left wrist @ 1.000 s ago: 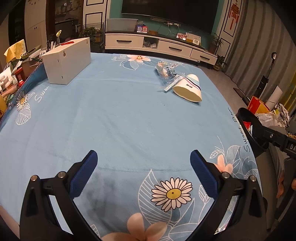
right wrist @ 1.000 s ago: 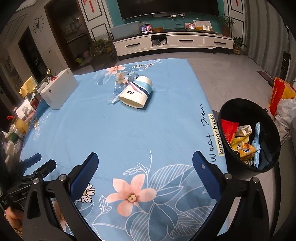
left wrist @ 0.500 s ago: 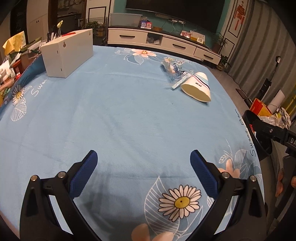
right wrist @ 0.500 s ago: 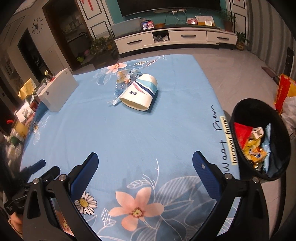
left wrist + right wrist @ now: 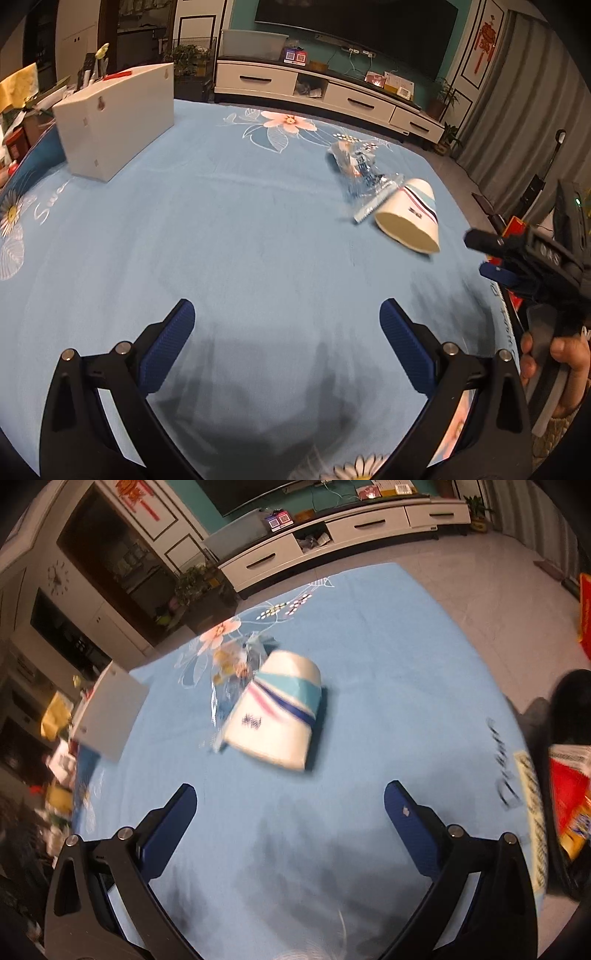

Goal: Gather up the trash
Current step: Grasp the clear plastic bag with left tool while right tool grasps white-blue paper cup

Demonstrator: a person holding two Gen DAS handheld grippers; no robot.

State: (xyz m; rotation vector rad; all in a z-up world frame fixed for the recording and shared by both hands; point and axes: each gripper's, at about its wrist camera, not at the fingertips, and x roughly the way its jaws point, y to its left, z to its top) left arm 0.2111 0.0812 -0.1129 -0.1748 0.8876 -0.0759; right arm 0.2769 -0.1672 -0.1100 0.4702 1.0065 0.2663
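A white paper cup [image 5: 277, 716] with blue and pink stripes lies on its side on the blue flowered tablecloth; it also shows in the left wrist view [image 5: 410, 218]. A crumpled clear plastic wrapper [image 5: 231, 672] lies just behind it, also in the left wrist view [image 5: 356, 166]. My right gripper [image 5: 290, 812] is open and empty, a short way in front of the cup. My left gripper [image 5: 286, 332] is open and empty over bare cloth, well short of the cup. The right gripper's body [image 5: 528, 258] shows at the left view's right edge.
A white box [image 5: 114, 122] stands at the table's far left, also in the right wrist view [image 5: 109, 716]. A black trash bin [image 5: 569, 760] holding wrappers sits off the table's right edge. A TV cabinet [image 5: 325, 96] lines the far wall.
Both grippers have moved forward across the table. The right one has closed in on the cup, which now looks much larger. Both stay open.
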